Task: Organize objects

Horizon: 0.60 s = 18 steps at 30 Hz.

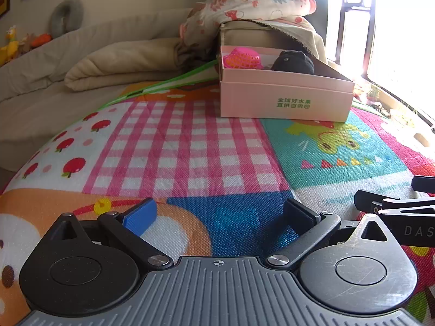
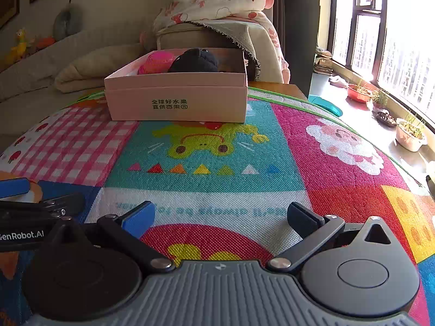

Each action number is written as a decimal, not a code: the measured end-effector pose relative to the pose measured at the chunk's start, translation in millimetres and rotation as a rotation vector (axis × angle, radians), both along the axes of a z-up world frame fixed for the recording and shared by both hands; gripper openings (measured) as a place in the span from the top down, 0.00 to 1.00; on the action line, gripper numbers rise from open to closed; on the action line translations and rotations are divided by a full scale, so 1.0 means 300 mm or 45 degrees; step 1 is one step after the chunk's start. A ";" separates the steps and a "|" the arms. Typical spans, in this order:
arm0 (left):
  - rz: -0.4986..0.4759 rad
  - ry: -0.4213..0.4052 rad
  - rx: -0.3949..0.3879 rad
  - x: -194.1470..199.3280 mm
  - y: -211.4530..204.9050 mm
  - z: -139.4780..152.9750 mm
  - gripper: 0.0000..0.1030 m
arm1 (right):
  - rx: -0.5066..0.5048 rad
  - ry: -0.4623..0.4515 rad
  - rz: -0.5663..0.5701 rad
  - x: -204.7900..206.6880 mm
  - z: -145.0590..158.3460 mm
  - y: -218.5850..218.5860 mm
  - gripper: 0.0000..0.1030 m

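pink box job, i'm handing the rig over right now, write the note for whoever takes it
Left tongs: open, empty, low over the colourful patchwork play mat.
Right tongs: open, empty, beside the left ones.
Pink cardboard box stands at the mat's far edge, holding a pink mesh plastic toy and a black plush toy.
Done: both toys boxed.
Left: no loose item shows on the mat.

Pink box [image 2: 176, 103], upper centre of right wrist view: dark print "全球好水果 / 直供百果园" on front wall. Same box [image 1: 285, 100], left wrist view: green print. Left gripper [image 2: 21, 235] body, left edge: "GenRobot.AI". Right gripper [image 1: 418, 231] body, right edge: "DAS", cut off. Mat [image 2: 217, 212]: upside-down lettering, unreadable.
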<state>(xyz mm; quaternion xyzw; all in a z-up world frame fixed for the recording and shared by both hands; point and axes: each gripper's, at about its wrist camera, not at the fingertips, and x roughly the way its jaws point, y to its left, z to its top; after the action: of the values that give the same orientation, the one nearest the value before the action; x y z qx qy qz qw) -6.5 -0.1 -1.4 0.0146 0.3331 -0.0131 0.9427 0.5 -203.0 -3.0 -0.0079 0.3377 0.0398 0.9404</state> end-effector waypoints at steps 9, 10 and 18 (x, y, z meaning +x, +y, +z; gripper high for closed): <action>0.000 0.001 -0.003 -0.002 0.001 0.001 0.00 | 0.000 0.000 0.000 -0.002 0.001 -0.001 0.00; 0.000 0.001 -0.002 -0.002 0.001 0.000 0.00 | 0.000 0.000 0.000 -0.002 0.001 -0.002 0.00; -0.001 0.001 -0.003 -0.001 0.002 0.000 0.00 | 0.000 -0.001 0.000 -0.002 -0.001 -0.004 0.00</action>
<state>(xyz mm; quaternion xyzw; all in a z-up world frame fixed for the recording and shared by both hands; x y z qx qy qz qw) -6.6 0.4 -1.4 0.0136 0.3334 -0.0138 0.9426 0.0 -204.2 -3.3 -0.0077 0.3374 0.0398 0.9405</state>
